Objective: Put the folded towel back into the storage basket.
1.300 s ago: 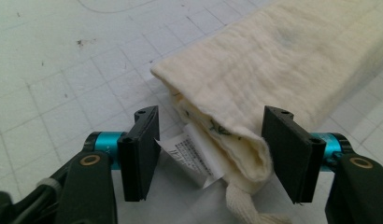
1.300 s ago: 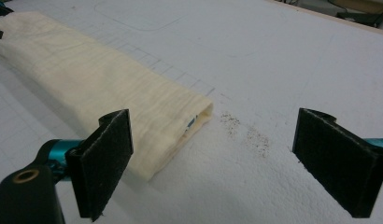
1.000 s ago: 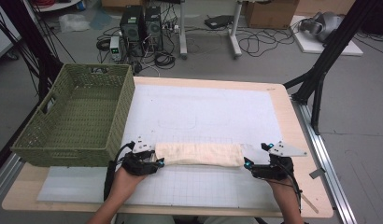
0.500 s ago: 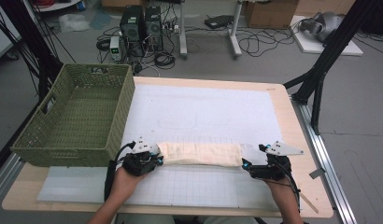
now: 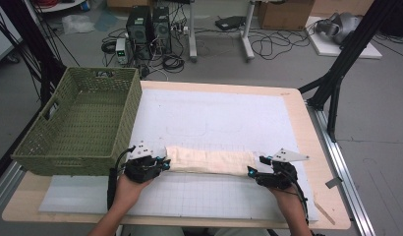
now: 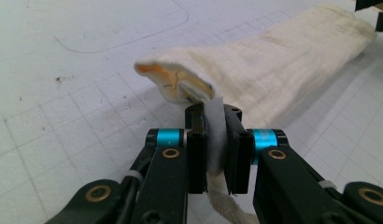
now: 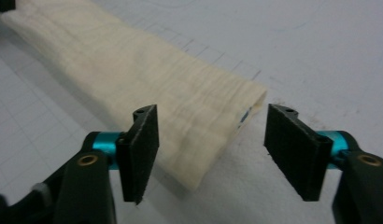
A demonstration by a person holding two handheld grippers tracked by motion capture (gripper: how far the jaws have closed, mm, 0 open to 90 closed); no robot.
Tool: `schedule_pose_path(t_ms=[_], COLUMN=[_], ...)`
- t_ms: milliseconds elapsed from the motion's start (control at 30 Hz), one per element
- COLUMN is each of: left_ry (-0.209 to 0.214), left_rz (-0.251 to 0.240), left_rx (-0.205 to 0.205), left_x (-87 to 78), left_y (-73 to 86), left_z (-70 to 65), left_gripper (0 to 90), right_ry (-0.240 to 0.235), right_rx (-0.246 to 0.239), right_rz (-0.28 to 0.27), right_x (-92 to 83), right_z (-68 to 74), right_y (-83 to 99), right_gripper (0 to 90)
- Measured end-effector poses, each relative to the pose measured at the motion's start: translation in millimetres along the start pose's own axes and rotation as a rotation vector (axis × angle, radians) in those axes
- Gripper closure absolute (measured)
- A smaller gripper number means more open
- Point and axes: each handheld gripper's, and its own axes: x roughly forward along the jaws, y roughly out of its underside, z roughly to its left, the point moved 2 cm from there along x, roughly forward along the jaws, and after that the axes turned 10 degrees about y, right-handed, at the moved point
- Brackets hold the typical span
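A long cream cloth (image 5: 209,161), folded into a strip, lies across the white mat near the table's front. At its left end my left gripper (image 5: 164,163) is shut on a corner of the fabric, and its jaws have just closed. In the left gripper view the pads (image 6: 197,149) pinch a thin layer of the cloth (image 6: 283,65). My right gripper (image 5: 252,171) is at the right end. In the right gripper view its jaws (image 7: 213,122) have just been closing. They stand apart astride the cloth's end (image 7: 147,79), with the pads not touching it.
A green woven basket (image 5: 67,164) stands empty at the table's left, close to my left hand. The white gridded mat (image 5: 219,118) covers most of the wooden table (image 5: 315,147). Computers, cables and black stand legs lie on the floor behind.
Both hands stay at the ends of the cloth. The cloth lies in the same place, and no clear shift shows in the high view.
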Motion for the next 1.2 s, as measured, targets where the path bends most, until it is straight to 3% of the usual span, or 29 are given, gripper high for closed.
schedule_pose_path(t_ms=[133,267,400,533,733,900,967,1067,1200], left_ry=[-0.007,-0.012,-0.016,-0.017,-0.017,-0.020,-0.021,-0.023,-0.021], left_rz=[-0.004,-0.001,0.001,-0.004,0.001,0.010,0.011,0.016,0.008], left_rx=[-0.009,-0.007,-0.002,-0.006,-0.002,0.001,0.002,0.005,0.005], left_x=[-0.3,-0.7,-0.2,-0.3,0.1,1.6,2.2,2.1,1.7], left_y=[0.5,0.6,0.7,0.6,0.8,1.7,2.0,2.0,1.2], left_z=[1.1,2.4,2.1,2.1,2.3,2.5,2.7,3.1,3.0], left_gripper=[80.9,80.9,80.8,80.7,80.7,80.6,80.7,80.6,80.7], right_ry=[-0.002,0.008,0.014,0.019,0.012,0.025,0.023,-0.025,-0.016], right_rx=[0.004,0.008,0.013,-0.022,-0.006,0.042,0.041,0.041,0.024], right_rz=[0.039,0.044,0.098,0.103,0.100,0.121,0.119,0.106,0.106], right_x=[7.9,10.7,16.1,16.2,17.1,18.0,18.1,17.7,17.1], right_z=[3.2,3.5,7.7,10.6,10.5,11.4,11.5,14.4,16.8], right_y=[3.8,4.7,7.7,6.0,7.5,6.2,6.2,7.2,6.1], right_gripper=[45.2,48.7,53.5,56.2,55.5,57.0,62.4,78.8,80.8])
